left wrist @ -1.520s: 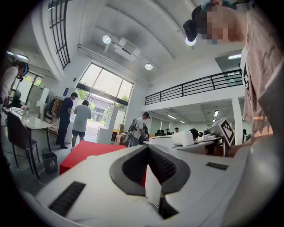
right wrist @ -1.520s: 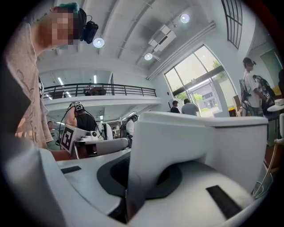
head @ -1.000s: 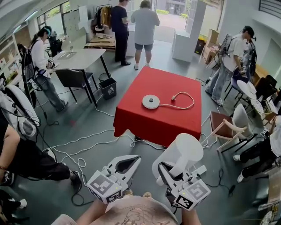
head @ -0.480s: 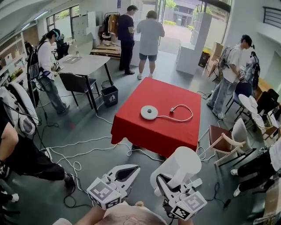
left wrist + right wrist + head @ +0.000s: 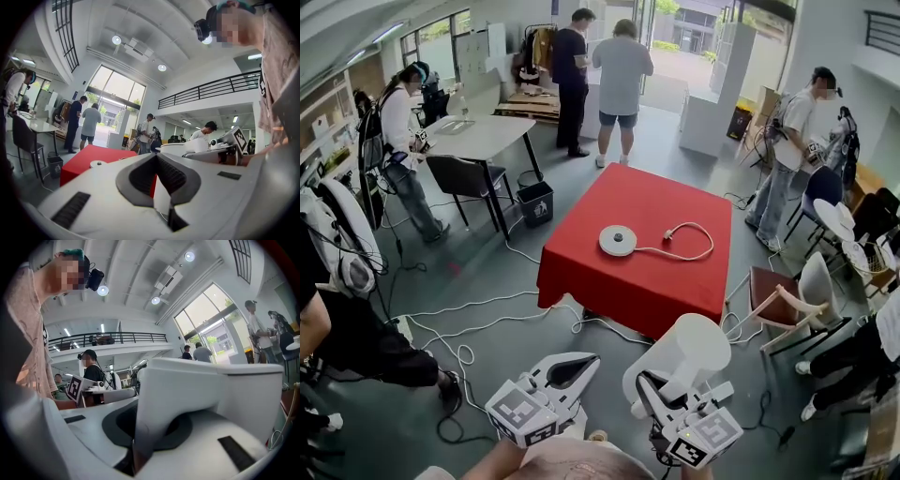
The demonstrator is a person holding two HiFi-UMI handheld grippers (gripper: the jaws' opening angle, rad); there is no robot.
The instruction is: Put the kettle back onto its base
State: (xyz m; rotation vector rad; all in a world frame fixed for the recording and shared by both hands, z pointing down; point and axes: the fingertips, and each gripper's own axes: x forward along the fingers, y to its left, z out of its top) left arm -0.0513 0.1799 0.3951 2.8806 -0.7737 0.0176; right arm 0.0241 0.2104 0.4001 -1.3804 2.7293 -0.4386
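Observation:
The white kettle (image 5: 689,345) hangs above the floor short of the red table (image 5: 647,281), with my right gripper (image 5: 652,375) shut on its handle. In the right gripper view the kettle (image 5: 206,390) fills the frame and its handle runs down between the jaws of the right gripper (image 5: 140,432). The round white base (image 5: 619,241) lies on the red table, with its cord and plug (image 5: 670,233) looped to its right. My left gripper (image 5: 584,360) hovers beside the kettle on the left. Seen along its own jaws, the left gripper (image 5: 157,157) is shut on nothing.
White cables (image 5: 487,319) trail over the floor left of the table. A wooden chair (image 5: 778,300) stands at the table's right corner. A grey table (image 5: 478,136), a dark chair (image 5: 464,173) and a bin (image 5: 534,202) stand at the back left. Several people stand around the room.
Both grippers have drifted a little toward the red table, the kettle still in the right one. The view has shifted slightly with them.

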